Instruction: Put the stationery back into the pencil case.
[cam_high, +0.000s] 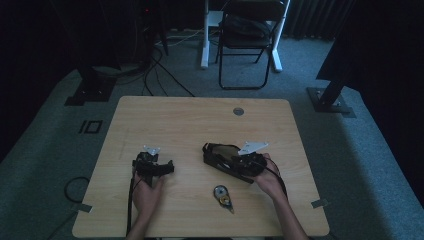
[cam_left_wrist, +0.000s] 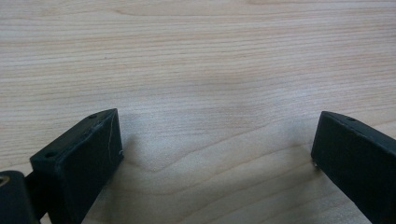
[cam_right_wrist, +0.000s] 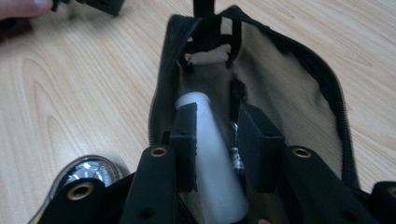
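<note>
The table (cam_high: 200, 120) I work on is pale wood-look board, matt, with fine grain lines and a smooth face – one small grey metal-looking disc (cam_high: 238, 111) is set in at the far edge. My left gripper (cam_left_wrist: 215, 149) has matt black plastic jaws, faintly scuffed at one edge. My right gripper (cam_right_wrist: 215, 140) is the same matt black plastic, with brass-coloured metal eyelets. Between its jaws lies a white tube (cam_right_wrist: 212, 158), smooth and dull like plastic, inside a black cloth pouch (cam_right_wrist: 299, 107) with a toothed zip and soft lining. Near it – a tape dispenser (cam_high: 222, 195), glossy clear plastic.
</note>
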